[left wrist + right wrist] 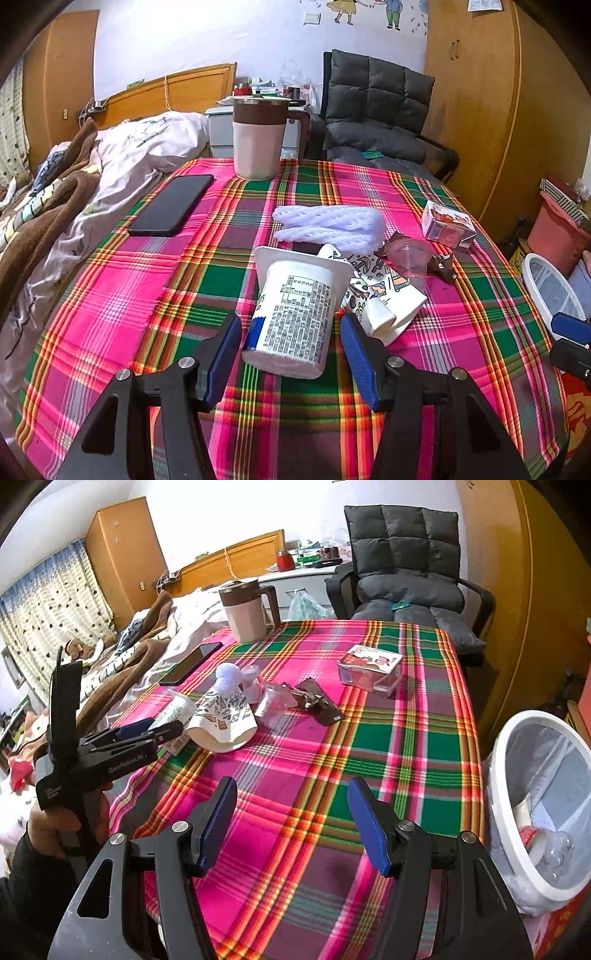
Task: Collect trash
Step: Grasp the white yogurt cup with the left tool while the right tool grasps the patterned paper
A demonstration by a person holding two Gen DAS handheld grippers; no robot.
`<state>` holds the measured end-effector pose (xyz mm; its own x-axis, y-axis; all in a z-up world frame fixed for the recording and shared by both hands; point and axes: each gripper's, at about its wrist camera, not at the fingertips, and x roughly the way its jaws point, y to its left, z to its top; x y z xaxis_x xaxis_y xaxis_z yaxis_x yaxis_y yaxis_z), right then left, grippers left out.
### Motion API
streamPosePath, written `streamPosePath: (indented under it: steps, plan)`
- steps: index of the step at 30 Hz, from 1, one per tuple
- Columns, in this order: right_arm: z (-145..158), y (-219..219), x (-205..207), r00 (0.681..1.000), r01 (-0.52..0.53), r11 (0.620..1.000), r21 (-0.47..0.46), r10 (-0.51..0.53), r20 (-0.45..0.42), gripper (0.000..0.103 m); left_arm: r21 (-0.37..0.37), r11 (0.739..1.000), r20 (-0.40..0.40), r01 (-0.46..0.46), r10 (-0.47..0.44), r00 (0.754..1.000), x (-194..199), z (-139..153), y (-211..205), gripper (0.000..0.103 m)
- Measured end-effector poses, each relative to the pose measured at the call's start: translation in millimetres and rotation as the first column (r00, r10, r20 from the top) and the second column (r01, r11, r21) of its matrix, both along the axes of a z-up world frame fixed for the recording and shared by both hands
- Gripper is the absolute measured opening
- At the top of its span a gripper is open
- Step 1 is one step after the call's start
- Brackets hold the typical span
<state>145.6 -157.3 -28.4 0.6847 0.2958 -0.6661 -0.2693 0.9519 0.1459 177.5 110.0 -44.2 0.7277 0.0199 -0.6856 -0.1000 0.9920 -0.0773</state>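
- Lying on its side nearest my left hand-held gripper (291,354), the white yogurt cup (295,314) is pointing its base toward me and its square rim away, so its round body is sitting right between the two blue pads.
- Both jaws of that left hand-held gripper are standing wide apart, flanking the cup without touching it and holding nothing; I am judging that closing them is the next step.
- Further left on the plaid tabletop (110,295), a black phone (171,209) and a pink jug (258,138) are resting well apart from the litter, and I am treating them as things to keep.
- Just behind and right of the cup, a crushed patterned paper cup (384,299), white foam netting (332,223), a clear plastic cup (410,258), a brown wrapper (443,264) and a small carton (447,225) are clustering together as the remaining trash.
- Over bare cloth, my right hand-held gripper (291,823) is hanging wide open and empty, near the table's right edge.
- Farthest right, the lined white bin (509,849) is standing beside the table, already holding a few discarded pieces.
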Motion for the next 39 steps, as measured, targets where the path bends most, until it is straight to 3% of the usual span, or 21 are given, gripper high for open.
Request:
streamPosePath:
  steps: [2, 25, 31, 33, 35, 39]
  plan:
    - [0.3, 3.1, 3.8, 1.0, -0.005, 1.0, -0.005, 0.005, -0.002, 0.064, -0.009, 1.0, -0.002, -0.003, 0.003, 1.0, 2.0, -1.8, 1.3, 0.05]
    - [-12.2, 77.1, 45.1, 0.988, -0.154, 0.985, -0.084, 0.153, -0.015, 0.063, -0.033, 0.991, 0.014, -0.133, 0.134, 0.991, -31.3, 1.3, 51.4, 0.05]
    - [-21.6, 96.3, 59.3, 0.983, -0.186, 0.975, -0.125, 0.184, -0.026, 0.054, -0.041, 0.988, 0.004, -0.146, 0.146, 0.989, -34.1, -1.3, 59.6, 0.05]
    - [-25.4, 101.7, 63.4, 0.982, -0.188, 0.971, -0.15, 0.185, -0.036, 0.044, -0.045, 0.989, 0.003, -0.144, 0.145, 0.989, -34.3, -1.6, 60.2, 0.05]
    - [-27.8, 103.4, 64.8, 0.982, -0.188, 0.968, -0.167, 0.184, -0.043, 0.027, -0.043, 0.989, 0.002, -0.144, 0.144, 0.99, -34.0, -1.5, 60.0, 0.05]
    - [-24.8, 98.6, 60.6, 0.983, -0.182, 0.969, -0.165, 0.179, -0.032, 0.024, -0.042, 0.989, 0.0, -0.141, 0.142, 0.99, -34.6, -1.1, 59.3, 0.05]
